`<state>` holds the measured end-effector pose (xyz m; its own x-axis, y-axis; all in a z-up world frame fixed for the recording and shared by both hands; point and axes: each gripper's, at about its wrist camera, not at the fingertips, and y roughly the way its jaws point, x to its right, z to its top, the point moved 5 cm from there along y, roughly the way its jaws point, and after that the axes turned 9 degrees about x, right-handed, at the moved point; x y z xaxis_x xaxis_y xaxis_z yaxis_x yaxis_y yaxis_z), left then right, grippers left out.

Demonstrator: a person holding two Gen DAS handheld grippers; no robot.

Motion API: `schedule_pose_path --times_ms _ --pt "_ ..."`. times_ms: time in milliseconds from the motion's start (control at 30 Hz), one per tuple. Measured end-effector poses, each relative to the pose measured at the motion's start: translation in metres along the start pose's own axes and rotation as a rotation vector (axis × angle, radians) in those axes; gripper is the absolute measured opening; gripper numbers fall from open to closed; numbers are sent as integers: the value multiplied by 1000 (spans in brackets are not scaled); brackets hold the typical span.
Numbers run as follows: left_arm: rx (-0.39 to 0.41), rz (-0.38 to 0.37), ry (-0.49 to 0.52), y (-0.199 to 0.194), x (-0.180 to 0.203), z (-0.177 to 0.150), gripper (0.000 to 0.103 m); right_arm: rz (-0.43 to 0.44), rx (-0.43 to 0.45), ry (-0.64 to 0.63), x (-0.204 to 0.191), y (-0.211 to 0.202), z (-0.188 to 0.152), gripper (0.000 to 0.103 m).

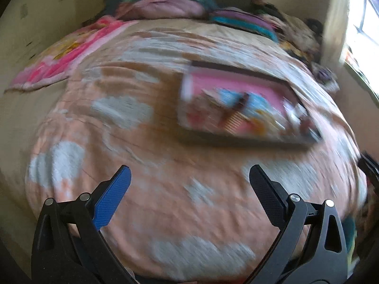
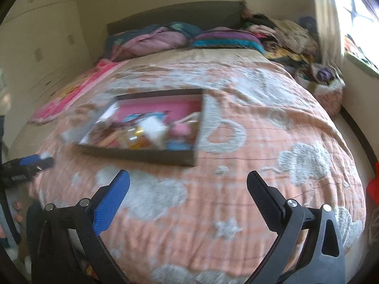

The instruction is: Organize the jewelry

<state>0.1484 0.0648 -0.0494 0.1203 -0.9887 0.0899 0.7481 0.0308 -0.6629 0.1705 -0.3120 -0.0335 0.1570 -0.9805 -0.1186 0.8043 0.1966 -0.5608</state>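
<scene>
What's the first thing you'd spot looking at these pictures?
A shallow dark box with a pink lining sits mid-bed, full of blurry colourful bits. Under it spreads a peach quilt with grey clouds. Both grippers, left and right, hang open and empty in front of the box.

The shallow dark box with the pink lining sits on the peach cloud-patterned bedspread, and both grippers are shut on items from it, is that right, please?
Not quite. The shallow dark box with the pink lining does sit on the peach cloud-patterned bedspread, but the left gripper and right gripper are open and empty, as each wrist view shows.
</scene>
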Motion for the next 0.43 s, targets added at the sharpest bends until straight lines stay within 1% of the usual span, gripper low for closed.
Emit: schedule_pose_path --times_ms 33,67,100,133,200,233,267,333,400,433 --pt "2 25 -18 10 -11 8 94 -30 -2 2 11 9 2 98" --pt "2 85 -56 29 -35 21 93 -90 -9 8 32 22 7 98" --pt "1 117 -80 42 -49 29 93 -139 -14 11 53 37 12 98" --pt "-7 171 -119 65 -75 40 93 -189 -24 10 75 53 17 98" --pt "-21 264 -170 95 -108 52 93 -272 -50 16 110 79 22 98" --pt "-31 304 -200 117 -128 59 93 -297 -55 28 128 93 25 98" --pt "-36 327 -207 129 -139 64 93 -336 -65 46 152 110 28 98" --pt "-53 375 -220 161 -162 71 93 -376 -100 97 187 136 28 98" --pt "-75 405 -237 189 -180 71 95 -381 -184 203 227 170 17 99" --pt "-58 410 -229 198 -185 69 95 -377 -196 226 235 179 12 99"
